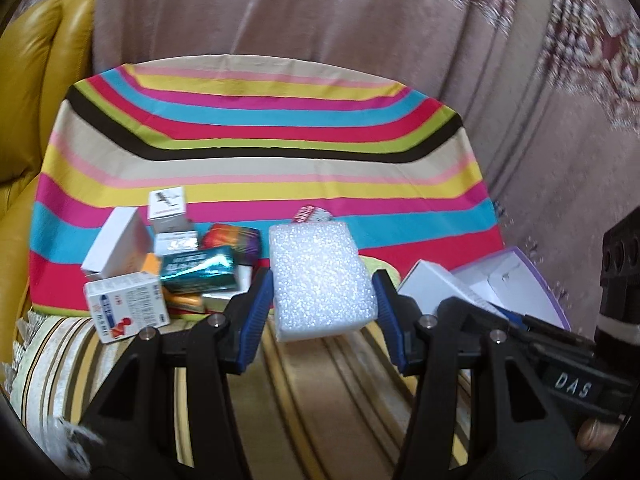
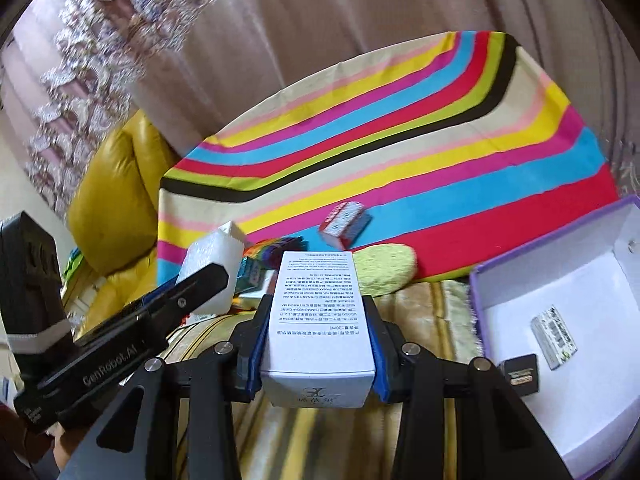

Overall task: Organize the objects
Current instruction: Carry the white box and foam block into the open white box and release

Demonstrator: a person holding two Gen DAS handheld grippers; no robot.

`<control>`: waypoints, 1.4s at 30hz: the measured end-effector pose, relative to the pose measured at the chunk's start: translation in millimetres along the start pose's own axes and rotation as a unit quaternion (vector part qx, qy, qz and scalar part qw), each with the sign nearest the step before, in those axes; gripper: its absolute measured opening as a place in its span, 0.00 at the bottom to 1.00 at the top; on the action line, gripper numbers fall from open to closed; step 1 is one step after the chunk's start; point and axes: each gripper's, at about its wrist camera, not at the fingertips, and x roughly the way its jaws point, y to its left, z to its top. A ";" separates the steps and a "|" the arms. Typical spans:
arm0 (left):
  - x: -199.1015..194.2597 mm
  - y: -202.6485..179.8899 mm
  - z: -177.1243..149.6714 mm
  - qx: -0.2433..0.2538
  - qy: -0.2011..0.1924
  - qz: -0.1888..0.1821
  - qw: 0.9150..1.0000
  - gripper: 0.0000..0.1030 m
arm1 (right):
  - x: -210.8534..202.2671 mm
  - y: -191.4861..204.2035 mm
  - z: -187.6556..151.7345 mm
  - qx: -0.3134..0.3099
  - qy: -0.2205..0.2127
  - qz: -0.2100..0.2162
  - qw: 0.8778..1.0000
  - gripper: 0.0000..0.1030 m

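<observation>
In the left wrist view, the left claw (image 1: pixel 323 280) is clamping a white foam block (image 1: pixel 320 280) above a striped cloth (image 1: pixel 256 152), with pinkish curtains (image 1: pixel 320 12) hanging behind. In the right wrist view, the right claw (image 2: pixel 316 334) is gripping a white printed carton (image 2: pixel 318 320); a purple-rimmed box (image 2: pixel 560 320), seemingly on the striped rug (image 2: pixel 280 436), is sitting just to the right.

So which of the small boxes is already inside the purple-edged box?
The white barcoded box and a small black one; the rest lie on the striped cloth or in grippers.

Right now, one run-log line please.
left tool: shut on foam block | right tool: shut on white carton | purple box: two items inside
</observation>
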 end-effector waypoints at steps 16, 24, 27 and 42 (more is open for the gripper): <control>24.0 -70.0 -6.3 0.080 0.043 -0.055 0.994 0.53 | -37.1 -81.0 -6.0 0.094 -0.035 -0.078 0.992 0.41; 44.4 -111.0 -11.5 0.110 0.078 -0.089 0.987 0.53 | -52.8 -122.9 -15.4 0.144 -0.046 -0.113 0.982 0.41; 52.5 -125.9 -13.9 0.123 0.094 -0.099 0.983 0.53 | -59.6 -132.4 -19.4 0.152 -0.055 -0.127 0.979 0.41; 71.3 -179.3 -24.4 0.171 0.128 -0.148 0.966 0.54 | -80.6 -170.8 -30.8 0.202 -0.070 -0.204 0.955 0.42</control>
